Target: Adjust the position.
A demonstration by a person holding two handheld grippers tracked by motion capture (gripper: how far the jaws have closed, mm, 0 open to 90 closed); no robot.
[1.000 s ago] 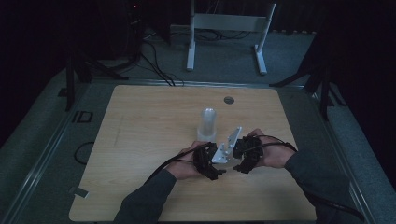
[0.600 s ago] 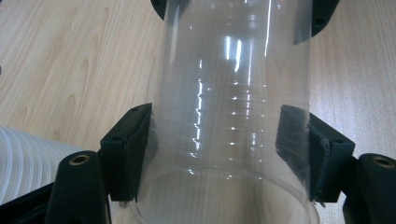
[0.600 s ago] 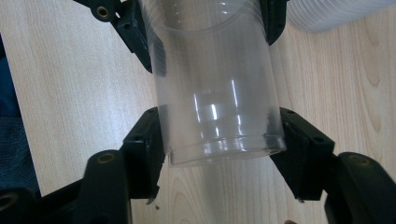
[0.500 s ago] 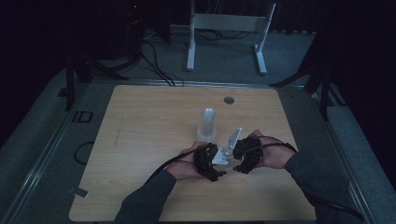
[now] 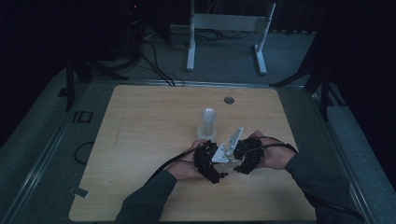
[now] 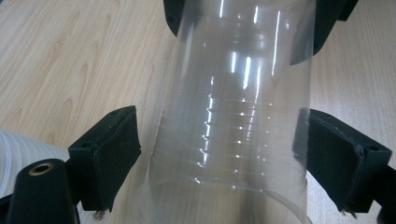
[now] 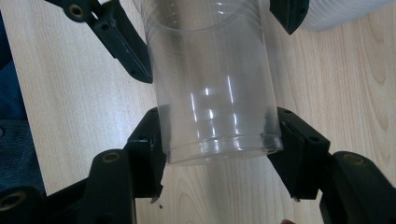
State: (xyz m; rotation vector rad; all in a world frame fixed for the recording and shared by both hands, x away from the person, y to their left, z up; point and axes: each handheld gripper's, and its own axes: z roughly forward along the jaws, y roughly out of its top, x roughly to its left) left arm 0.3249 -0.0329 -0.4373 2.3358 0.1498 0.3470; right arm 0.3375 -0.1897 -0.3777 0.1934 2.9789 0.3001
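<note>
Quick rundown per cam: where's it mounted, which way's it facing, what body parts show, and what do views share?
High view: fixed above the person's side, looking forward and down on the wooden table; forearms, left gripper and right gripper enter from below.
Left gripper view: rides the left gripper, looking along its jaws, which flank the clear plastic cups.
Right gripper view: rides the right gripper, jaws clamping the cups' rim end.
Shared: both gripper views show the cups and each other's jaws.

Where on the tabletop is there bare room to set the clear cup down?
The light wooden tabletop is bare across its whole left half and along the far edge near the small grey round grommet. It is crowded at centre-right, where the frosted plastic cup stack stands just beyond both tools.
</note>
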